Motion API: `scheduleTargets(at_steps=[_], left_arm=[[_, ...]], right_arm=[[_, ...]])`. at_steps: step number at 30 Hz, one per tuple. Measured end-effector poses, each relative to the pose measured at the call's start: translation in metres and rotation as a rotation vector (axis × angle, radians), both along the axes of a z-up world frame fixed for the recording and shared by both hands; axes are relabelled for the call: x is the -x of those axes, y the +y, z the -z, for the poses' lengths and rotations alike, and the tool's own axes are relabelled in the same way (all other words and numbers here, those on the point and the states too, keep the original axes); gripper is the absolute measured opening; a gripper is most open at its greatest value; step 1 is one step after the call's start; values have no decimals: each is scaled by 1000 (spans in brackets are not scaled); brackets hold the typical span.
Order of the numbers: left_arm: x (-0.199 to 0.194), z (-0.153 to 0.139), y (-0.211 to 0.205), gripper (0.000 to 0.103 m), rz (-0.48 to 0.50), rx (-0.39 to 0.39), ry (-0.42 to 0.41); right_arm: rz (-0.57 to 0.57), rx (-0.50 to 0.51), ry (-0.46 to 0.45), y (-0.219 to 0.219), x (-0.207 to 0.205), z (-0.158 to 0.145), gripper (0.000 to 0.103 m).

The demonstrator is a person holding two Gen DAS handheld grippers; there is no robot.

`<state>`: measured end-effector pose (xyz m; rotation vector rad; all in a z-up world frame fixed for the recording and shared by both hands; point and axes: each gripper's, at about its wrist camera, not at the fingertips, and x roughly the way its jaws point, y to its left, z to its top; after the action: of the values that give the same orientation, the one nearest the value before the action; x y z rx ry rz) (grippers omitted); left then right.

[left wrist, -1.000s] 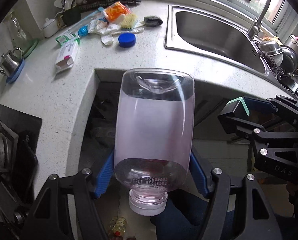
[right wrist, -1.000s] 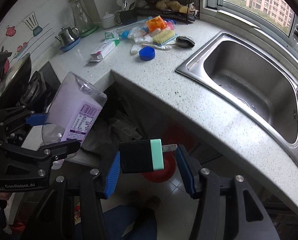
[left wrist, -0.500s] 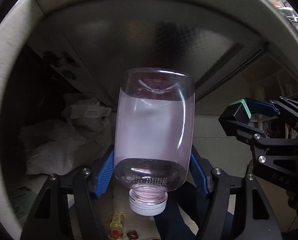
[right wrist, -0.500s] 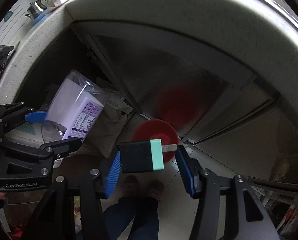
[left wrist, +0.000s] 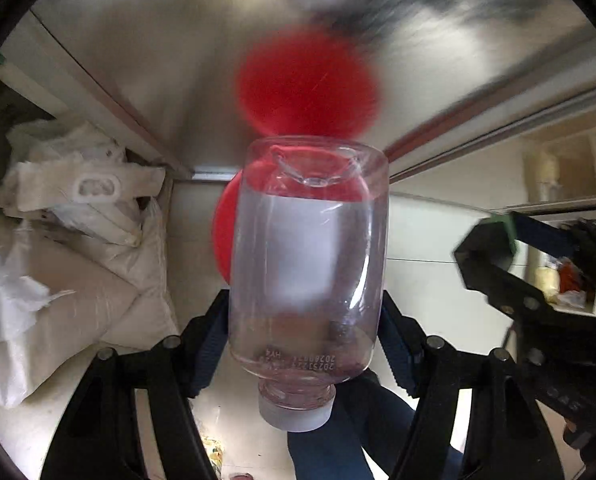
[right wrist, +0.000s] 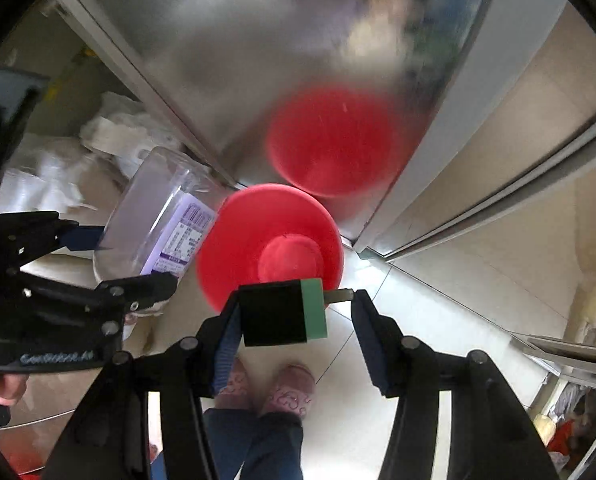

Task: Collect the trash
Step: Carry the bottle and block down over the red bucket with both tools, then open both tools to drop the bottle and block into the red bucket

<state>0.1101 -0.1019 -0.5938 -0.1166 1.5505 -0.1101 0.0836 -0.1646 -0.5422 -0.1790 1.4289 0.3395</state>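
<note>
In the left wrist view the left gripper (left wrist: 304, 344) is clamped on a clear plastic bottle (left wrist: 308, 256), its blue pads pressing both sides of the body near the neck. The bottle is held upside down relative to the camera, white cap (left wrist: 295, 414) nearest the lens at 6 o'clock and dimpled base farthest away. At 3 o'clock the right gripper (left wrist: 498, 240) shows, blurred, with a black block in it. At 9 o'clock lie white sacks (left wrist: 77, 280) and crumpled plastic on the floor. Behind the bottle, toward 12 o'clock, part of a red bin (left wrist: 221, 240) peeks out, and above it a red reflection sits on a brushed metal panel (left wrist: 177, 60).

In the right wrist view the right gripper (right wrist: 295, 316) is closed on a black block with a green end (right wrist: 283, 314): the left pad touches the black side, and a thin metal prong on the green end meets the right pad. At 6 o'clock are the person's pink slippers (right wrist: 269, 388) and blue trouser legs on pale floor tiles (right wrist: 438, 312). At 9 o'clock the left gripper (right wrist: 109, 256) holds the bottle (right wrist: 157, 216), its purple-and-white label facing the camera. Just beyond the block, toward 12 o'clock, the red bin (right wrist: 269, 240) stands on the floor against the metal panel (right wrist: 257, 40), the bottle just beside its left rim.
</note>
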Motion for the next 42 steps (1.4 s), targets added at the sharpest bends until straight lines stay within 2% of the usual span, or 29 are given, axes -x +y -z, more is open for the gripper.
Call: scheduleTargets(at_steps=[4, 8, 12, 15, 19, 25, 29, 38, 42], left_arm=[[-3, 23, -8, 68, -3, -14, 0], [-7, 26, 2, 68, -9, -13, 7], [-4, 28, 1, 68, 3, -46, 11], [-3, 26, 3, 68, 20, -27, 19], [-3, 24, 6, 69, 28, -27, -13], [-6, 17, 13, 79, -10, -36, -29], [-7, 17, 22, 82, -13, -82, -34], [1, 11, 41, 83, -7, -118, -26], [4, 13, 54, 83, -38, -118, -13]], right_arm=[[3, 8, 18, 0, 0, 30, 51], [0, 5, 30, 2, 4, 40, 51], [2, -5, 47, 7, 8, 43, 51], [1, -7, 52, 9, 10, 42, 51], [-16, -1, 47, 13, 10, 43, 51], [-22, 3, 37, 15, 6, 42, 51], [-19, 4, 36, 17, 6, 40, 51], [-39, -11, 56, 32, 1, 40, 51], [-59, -29, 57, 43, -2, 43, 51]])
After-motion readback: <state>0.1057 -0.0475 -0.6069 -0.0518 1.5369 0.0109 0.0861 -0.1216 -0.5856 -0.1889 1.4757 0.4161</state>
